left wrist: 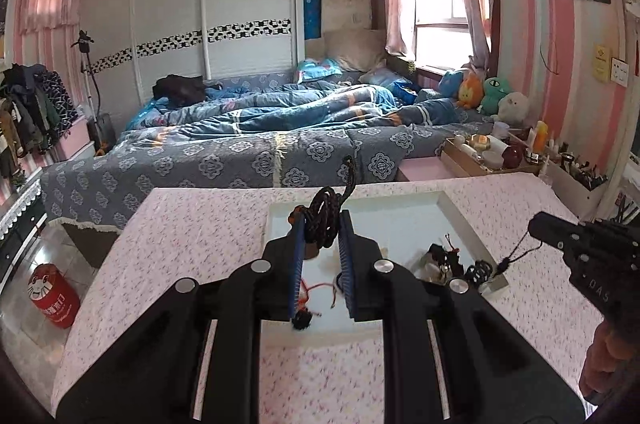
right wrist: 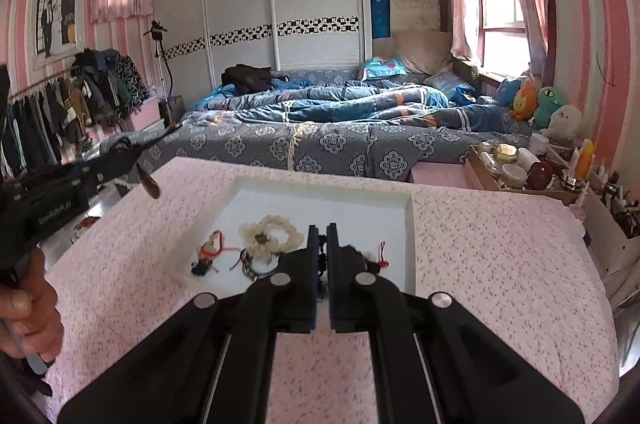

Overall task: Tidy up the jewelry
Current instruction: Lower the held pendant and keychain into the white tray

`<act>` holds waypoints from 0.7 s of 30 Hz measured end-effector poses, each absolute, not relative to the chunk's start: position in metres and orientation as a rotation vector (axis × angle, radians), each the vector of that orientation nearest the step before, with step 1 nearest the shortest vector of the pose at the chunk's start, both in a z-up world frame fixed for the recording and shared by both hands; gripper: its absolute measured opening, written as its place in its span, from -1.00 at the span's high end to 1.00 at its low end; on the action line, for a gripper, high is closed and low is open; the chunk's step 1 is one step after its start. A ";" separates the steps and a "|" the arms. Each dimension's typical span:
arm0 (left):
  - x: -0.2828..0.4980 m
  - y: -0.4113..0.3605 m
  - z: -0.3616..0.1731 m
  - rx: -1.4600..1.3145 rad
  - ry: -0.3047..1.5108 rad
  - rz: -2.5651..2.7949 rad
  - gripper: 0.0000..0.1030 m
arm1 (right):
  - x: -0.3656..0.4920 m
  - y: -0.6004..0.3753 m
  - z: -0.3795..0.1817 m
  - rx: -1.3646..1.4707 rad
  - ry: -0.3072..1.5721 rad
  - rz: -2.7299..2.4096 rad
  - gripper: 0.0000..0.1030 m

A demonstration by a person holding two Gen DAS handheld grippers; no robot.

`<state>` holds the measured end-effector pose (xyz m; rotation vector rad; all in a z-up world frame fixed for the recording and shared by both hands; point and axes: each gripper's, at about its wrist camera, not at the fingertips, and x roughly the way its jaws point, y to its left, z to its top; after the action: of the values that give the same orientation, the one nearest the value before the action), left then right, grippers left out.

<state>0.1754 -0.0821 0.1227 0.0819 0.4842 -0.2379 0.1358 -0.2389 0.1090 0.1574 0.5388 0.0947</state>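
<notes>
Jewelry is seen in the left wrist view gathered in a shallow white tray (left wrist: 452, 212) set on a pink flecked tabletop (left wrist: 192, 240). The left gripper (left wrist: 322, 224) is held above the tray with its jaws clamped on a black braided cord (left wrist: 320, 216), whose loops bunch between the blue pads (left wrist: 297, 264) and whose free end curls upward past the fingertips. Beneath the gripper, a red-stringed piece (left wrist: 316, 290) is seen lying on the tray floor, and a dark tangle of small pieces (left wrist: 448, 260) is heaped near the tray's right corner. At the right edge the right gripper (left wrist: 538, 224) is seen from the side, with a thin dark cord trailing from its tip down toward that tangle. In the right wrist view, the right gripper (right wrist: 323, 230) is shown with its jaws together, pinched on a dark beaded strand (right wrist: 321, 264) that hangs in the narrow slit between them. A fluffy cream ring (right wrist: 272, 234), a red-and-white trinket (right wrist: 214, 244) and a dark metallic piece (right wrist: 252, 266) are left in the tray (right wrist: 410, 224). The left gripper (right wrist: 160, 138) is seen at the left edge, with a brownish pendant (right wrist: 150, 186) dangling below it. The task is judged to be only partly done: two pieces are lifted, none is seen placed anywhere, and several are still to be sorted. No destination for them can be made out.
</notes>
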 end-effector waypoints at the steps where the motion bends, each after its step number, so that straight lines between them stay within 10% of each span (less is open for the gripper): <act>1: 0.182 -0.085 0.121 0.080 0.489 -0.244 0.70 | 0.142 -0.242 0.109 0.163 0.540 0.099 0.94; 21: 0.243 -0.109 0.025 0.034 0.620 -0.310 0.69 | 0.201 -0.234 0.052 0.189 0.613 0.162 0.94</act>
<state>0.2428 -0.1089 0.0251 0.0343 0.6204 -0.3097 0.2013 -0.2339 0.0523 0.1888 0.6135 0.1620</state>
